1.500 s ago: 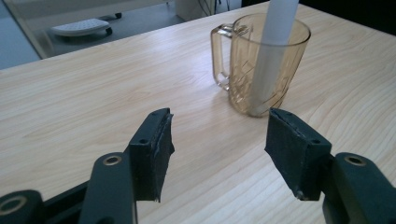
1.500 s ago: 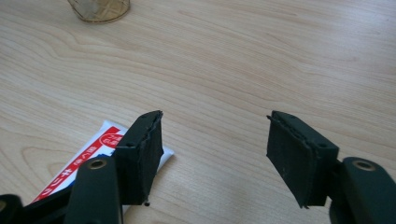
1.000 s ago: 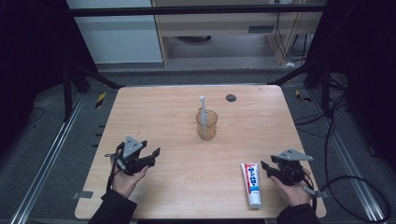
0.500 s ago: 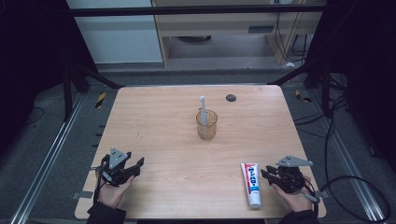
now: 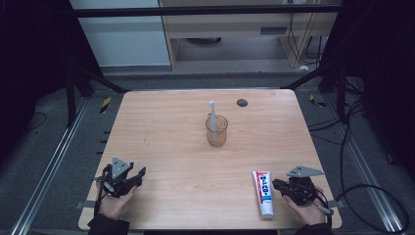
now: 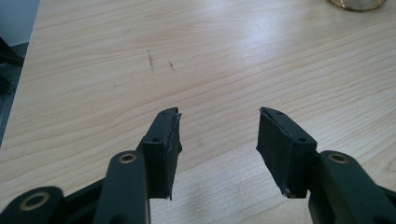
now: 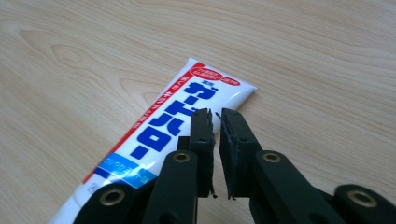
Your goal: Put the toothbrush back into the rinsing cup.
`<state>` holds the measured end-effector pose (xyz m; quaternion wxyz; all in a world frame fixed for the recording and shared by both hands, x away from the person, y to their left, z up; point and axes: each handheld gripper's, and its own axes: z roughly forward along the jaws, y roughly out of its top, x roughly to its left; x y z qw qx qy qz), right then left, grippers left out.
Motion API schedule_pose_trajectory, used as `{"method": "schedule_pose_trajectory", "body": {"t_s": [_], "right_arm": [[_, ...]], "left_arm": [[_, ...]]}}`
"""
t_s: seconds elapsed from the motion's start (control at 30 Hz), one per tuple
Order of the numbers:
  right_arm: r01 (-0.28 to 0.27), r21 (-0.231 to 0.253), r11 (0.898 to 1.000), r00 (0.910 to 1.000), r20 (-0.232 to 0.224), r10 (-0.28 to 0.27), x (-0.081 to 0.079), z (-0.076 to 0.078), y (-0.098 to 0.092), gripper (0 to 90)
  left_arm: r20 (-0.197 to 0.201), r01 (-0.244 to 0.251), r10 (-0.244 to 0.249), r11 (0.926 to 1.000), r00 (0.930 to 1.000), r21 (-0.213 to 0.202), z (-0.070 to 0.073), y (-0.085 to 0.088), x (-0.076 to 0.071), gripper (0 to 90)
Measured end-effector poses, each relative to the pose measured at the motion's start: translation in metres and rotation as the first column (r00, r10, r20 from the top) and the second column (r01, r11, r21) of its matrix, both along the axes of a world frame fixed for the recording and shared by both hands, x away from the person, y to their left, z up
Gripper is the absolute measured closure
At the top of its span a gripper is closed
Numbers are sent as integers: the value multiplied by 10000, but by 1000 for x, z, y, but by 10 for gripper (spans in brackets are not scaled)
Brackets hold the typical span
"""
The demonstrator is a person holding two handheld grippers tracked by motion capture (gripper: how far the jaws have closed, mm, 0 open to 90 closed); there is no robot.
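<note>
High view: left tool (image 5: 139,174) sits lower left of frame, held low over bare desk (image 5: 171,127). Its jaws stand apart w/ nothing between; they've just been closing a bit. Right tool (image 5: 278,184) is lower right, tips pointing at the toothpaste tube (image 5: 263,193), which lies flat near the bottom edge of the desk, just beside that tool. Looks like the tube is the thing in hand & the approach is from its side. Mid-frame an amber cup (image 5: 216,131) stands upright w/ a white toothbrush (image 5: 212,113) leaning in it, well apart from both tools. Small dark disc (image 5: 242,102) near the desk's upper right.

Left tool view: left tool (image 6: 218,133) hangs released over plain wood grain, a few faint scuffs above. Cup rim (image 6: 357,3) at top right corner.

Right tool view: right tool (image 7: 217,116) is clenched, just a sliver between the pads, nothing gripped; jaws have just been closing. Tube (image 7: 163,135) lies beyond & under the tips, running diagonally from lower left to upper centre; can't tell if the tips touch it.

Surface & room: pale wood-look desk, matte, clean. Around it dark frame rails, grey floor, cables at right, a light cabinet at top.
</note>
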<state>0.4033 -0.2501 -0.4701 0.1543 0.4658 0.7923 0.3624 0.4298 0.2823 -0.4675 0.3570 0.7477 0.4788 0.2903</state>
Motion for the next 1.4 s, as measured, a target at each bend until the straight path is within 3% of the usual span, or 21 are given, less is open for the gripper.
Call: {"method": "schedule_pose_trajectory", "body": {"t_s": [0.17,0.27,0.77,1.4], "right_arm": [[-240,200,9995,9996,-123,243,-2,4,5,895],[-342,99,9994,9992,-225,344,-2,2,7,900],[-1174,837,9896,9919,-398,1210,-11,3,29,900],[-1629,753,9838,9817,-870,1692,-15,-3,41,900]], "left_arm": [[-142,-109,109,9999,9998,36,-2,2,1,493],[-167,-138,139,9999,9998,24,-1,3,1,498],[-285,-141,144,9998,9995,116,-2,3,2,505],[-387,-144,150,9998,9991,154,-4,2,3,504]]}}
